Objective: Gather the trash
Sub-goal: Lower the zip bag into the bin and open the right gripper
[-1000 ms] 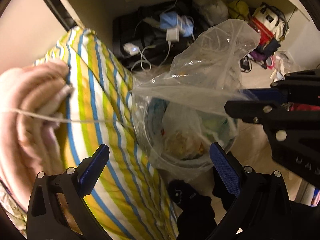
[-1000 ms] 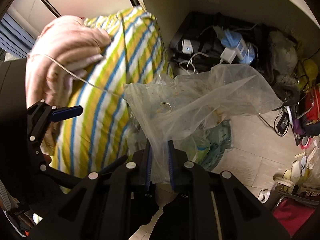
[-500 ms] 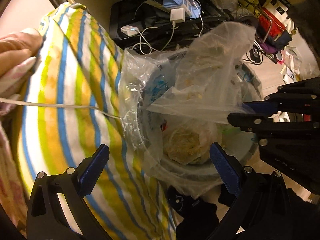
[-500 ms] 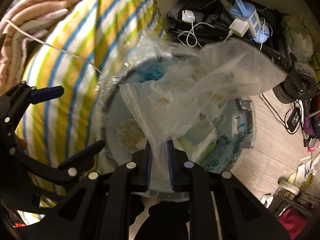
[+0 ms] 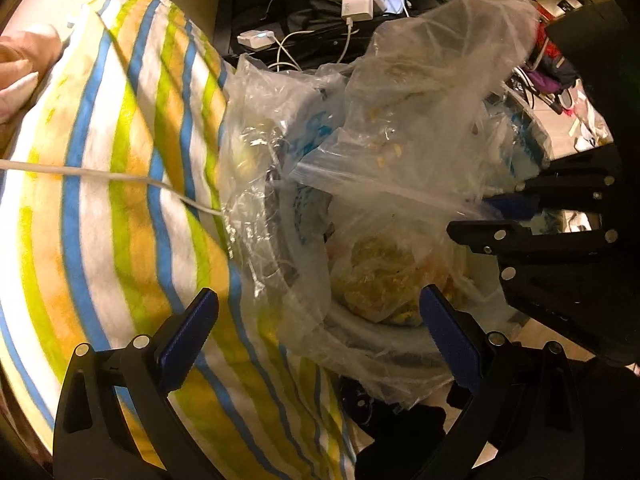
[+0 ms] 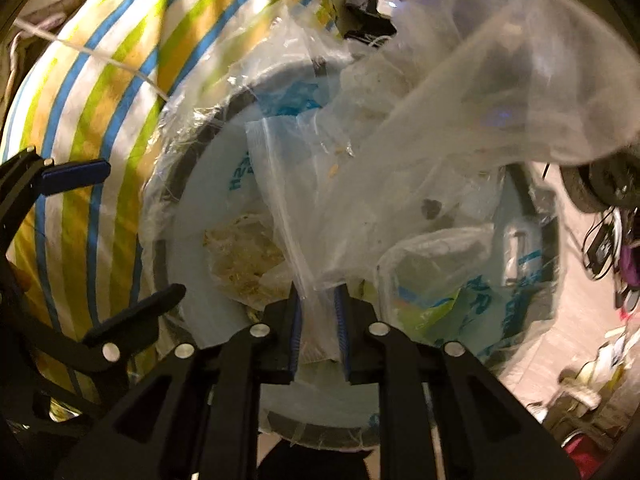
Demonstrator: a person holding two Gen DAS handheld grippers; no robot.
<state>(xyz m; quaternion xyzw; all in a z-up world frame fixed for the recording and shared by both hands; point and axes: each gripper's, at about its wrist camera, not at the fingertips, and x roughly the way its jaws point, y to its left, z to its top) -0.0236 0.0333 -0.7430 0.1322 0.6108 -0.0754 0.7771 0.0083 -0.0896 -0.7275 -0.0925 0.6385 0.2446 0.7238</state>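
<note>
A big striped cushion [image 5: 120, 208] in yellow, blue and white fills the left side, with a thin white cable [image 5: 100, 174] lying across it. Just to its right stands a round bin [image 6: 360, 404] lined with plastic and holding food scraps. Directly above the bin hangs a crumpled clear plastic bag [image 6: 460, 120], its lower end between the blue pads of the right hand-held gripper [image 6: 318, 320], whose jaws are opening around it. The left hand-held gripper [image 5: 316, 336] stands wide apart with nothing in it, near the bin's edge. On the far floor lie chargers [image 5: 354, 6] and cords.
</note>
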